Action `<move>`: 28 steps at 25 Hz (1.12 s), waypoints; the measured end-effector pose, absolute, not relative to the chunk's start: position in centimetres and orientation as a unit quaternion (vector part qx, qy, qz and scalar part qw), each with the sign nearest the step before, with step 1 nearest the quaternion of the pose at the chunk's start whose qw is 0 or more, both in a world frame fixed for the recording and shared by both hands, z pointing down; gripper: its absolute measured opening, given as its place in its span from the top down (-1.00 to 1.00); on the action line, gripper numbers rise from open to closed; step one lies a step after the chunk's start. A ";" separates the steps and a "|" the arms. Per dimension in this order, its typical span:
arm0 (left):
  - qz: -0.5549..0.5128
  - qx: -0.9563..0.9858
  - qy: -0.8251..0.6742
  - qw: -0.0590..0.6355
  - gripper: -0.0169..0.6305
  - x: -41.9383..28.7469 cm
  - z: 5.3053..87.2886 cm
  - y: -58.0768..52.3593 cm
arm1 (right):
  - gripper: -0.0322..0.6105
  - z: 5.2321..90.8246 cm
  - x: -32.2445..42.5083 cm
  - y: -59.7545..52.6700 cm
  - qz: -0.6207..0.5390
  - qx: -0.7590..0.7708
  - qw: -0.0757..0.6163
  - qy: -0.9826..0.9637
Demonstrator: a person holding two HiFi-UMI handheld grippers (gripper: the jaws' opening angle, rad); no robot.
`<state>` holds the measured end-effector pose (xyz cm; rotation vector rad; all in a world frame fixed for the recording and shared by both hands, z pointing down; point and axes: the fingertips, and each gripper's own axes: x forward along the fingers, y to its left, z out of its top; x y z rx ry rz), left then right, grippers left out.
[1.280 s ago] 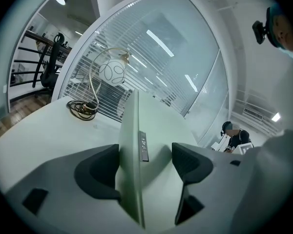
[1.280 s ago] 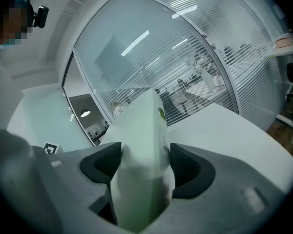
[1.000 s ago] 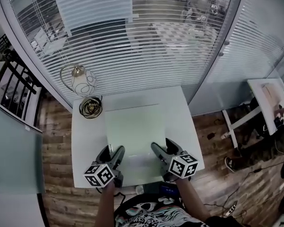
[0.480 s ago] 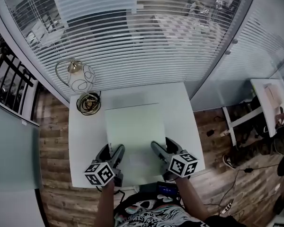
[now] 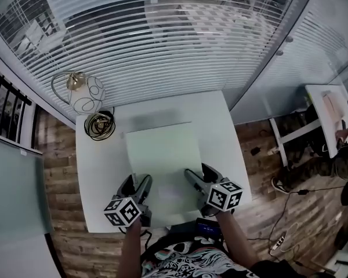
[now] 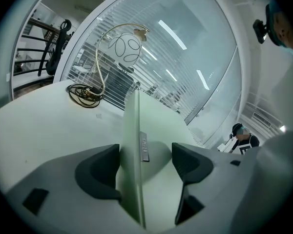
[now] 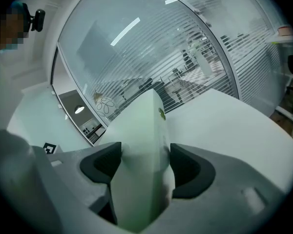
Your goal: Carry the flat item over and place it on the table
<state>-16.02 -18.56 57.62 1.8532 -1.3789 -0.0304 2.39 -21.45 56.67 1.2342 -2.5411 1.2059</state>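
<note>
Flat panel [image 5: 161,155], pale green, lies over the white table [image 5: 98,175], its near edge between both grippers. Left gripper [image 6: 145,164]: jaws narrowly apart around the panel's edge, one pad against it, a gap showing at the other. Right gripper [image 7: 145,165]: jaws closed on the panel, both pads touching it. A wire lamp [image 5: 84,94] and a coiled cable [image 5: 98,126] stand at the table's far left corner.

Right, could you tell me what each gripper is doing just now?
Left gripper: jaws around the flat panel; grip cannot be told.
Right gripper: closed on the flat panel.
</note>
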 end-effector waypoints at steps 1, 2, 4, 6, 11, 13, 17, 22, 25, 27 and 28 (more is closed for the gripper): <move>-0.010 0.732 -0.546 0.407 -0.04 -16.0 57.9 -18.6 | -0.02 56.9 2.4 -21.6 0.395 0.401 0.037 -0.826; -0.009 0.730 -0.547 0.410 -0.04 -16.0 58.2 -18.8 | -0.03 57.1 2.4 -21.7 0.397 0.401 0.039 -0.825; -0.006 0.727 -0.547 0.414 -0.04 -16.1 58.6 -19.1 | -0.02 57.5 2.3 -22.1 0.401 0.400 0.042 -0.823; -0.001 0.724 -0.548 0.418 -0.04 -16.1 59.1 -19.3 | -0.02 58.1 2.4 -22.3 0.406 0.401 0.045 -0.820; 0.009 0.714 -0.550 0.434 -0.04 -16.1 60.9 -19.7 | -0.02 60.0 2.3 -22.9 0.425 0.397 0.056 -0.812; 0.014 0.710 -0.550 0.440 -0.04 -16.2 61.7 -20.0 | -0.02 60.8 2.3 -23.3 0.432 0.396 0.061 -0.808; 0.034 0.704 -0.553 0.445 -0.04 -16.0 63.0 -20.6 | -0.02 62.2 2.4 -23.8 0.447 0.395 0.070 -0.799; 0.053 0.700 -0.551 0.451 -0.04 -15.8 64.4 -21.5 | -0.02 63.6 2.6 -24.5 0.462 0.402 0.079 -0.787; 0.062 0.695 -0.550 0.460 -0.04 -15.6 65.2 -21.9 | -0.02 64.5 2.8 -24.8 0.470 0.403 0.088 -0.780; 0.065 0.694 -0.551 0.459 -0.04 -15.7 65.4 -22.3 | -0.02 64.9 2.8 -25.2 0.473 0.402 0.089 -0.779; 0.068 0.694 -0.552 0.456 -0.04 -15.9 65.4 -22.5 | -0.02 65.0 2.7 -25.4 0.474 0.401 0.089 -0.779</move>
